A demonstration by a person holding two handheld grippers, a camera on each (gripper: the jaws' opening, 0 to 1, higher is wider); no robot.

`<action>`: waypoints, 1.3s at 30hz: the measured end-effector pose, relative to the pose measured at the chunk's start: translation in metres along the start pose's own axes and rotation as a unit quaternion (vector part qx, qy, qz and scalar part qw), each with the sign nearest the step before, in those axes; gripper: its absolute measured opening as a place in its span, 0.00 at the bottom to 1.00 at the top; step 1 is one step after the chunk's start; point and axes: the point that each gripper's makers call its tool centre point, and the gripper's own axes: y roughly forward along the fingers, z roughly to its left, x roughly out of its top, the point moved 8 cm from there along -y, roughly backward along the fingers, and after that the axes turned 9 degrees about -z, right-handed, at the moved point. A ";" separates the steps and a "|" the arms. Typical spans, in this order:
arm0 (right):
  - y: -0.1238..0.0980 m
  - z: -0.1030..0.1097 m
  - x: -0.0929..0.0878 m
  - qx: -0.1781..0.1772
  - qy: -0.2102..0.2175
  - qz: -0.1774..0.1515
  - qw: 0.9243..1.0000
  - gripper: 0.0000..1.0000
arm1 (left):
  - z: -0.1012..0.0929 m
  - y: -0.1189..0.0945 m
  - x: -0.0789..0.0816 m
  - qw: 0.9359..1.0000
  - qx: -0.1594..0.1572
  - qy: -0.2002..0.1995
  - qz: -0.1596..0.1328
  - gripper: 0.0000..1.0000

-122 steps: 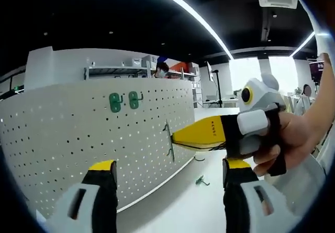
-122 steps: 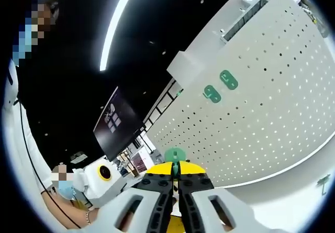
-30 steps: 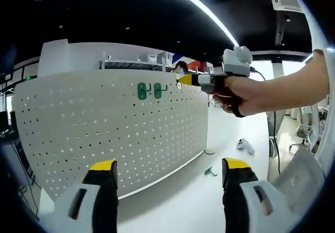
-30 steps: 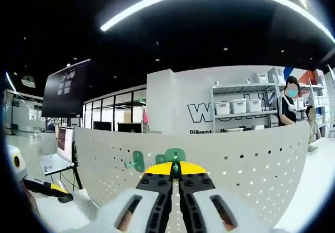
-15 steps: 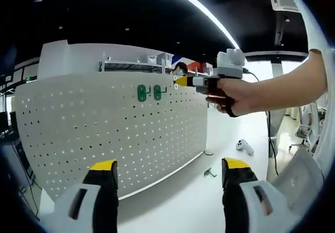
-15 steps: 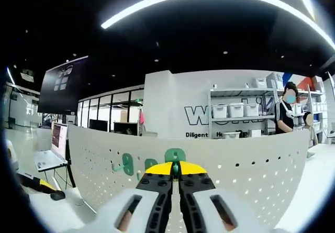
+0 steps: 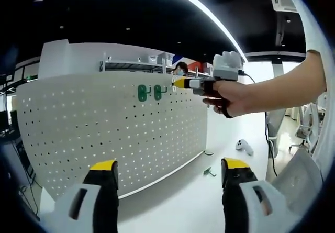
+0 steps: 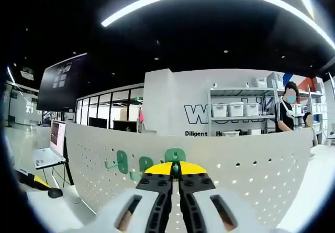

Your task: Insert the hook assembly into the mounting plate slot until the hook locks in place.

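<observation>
A white pegboard [image 7: 104, 133] stands upright on a white table and carries two green hooks [image 7: 149, 92] near its top edge. My right gripper [image 7: 178, 82], held by a hand, is up at that edge, just right of the two hooks. In the right gripper view its jaws [image 8: 175, 169] are shut on a third green hook [image 8: 175, 155], close in front of the pegboard [image 8: 251, 175]. The mounted hooks [image 8: 133, 163] sit just to its left. My left gripper [image 7: 170, 170] hangs low and back from the board, open with nothing between its fingers.
One loose green hook [image 7: 209, 172] lies on the table [image 7: 183, 207] near the board's right foot, with a small white device [image 7: 242, 146] farther right. A laptop [image 8: 44, 157] stands left of the board. Shelves with bins [image 8: 238, 107] and a person stand behind.
Four seconds ago the right gripper was low by the board's right edge; it has risen to the top edge. In the last second it edged slightly left toward the mounted hooks.
</observation>
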 end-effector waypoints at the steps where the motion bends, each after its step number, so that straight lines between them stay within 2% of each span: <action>1: 0.000 0.000 -0.001 -0.002 0.005 0.001 1.000 0.00 | 0.000 0.000 0.000 1.000 0.001 -0.001 0.001 0.83; 24: 0.006 -0.002 -0.014 -0.010 0.012 0.007 1.000 0.01 | 0.005 -0.001 -0.004 1.000 0.006 0.000 0.012 0.82; 33: 0.008 0.002 -0.019 -0.030 -0.003 0.009 1.000 0.01 | 0.008 -0.004 -0.005 1.000 0.009 0.000 0.016 0.82; 39: 0.008 0.003 -0.021 -0.053 0.006 -0.001 0.999 0.01 | 0.008 -0.006 -0.006 1.000 0.011 -0.001 0.017 0.82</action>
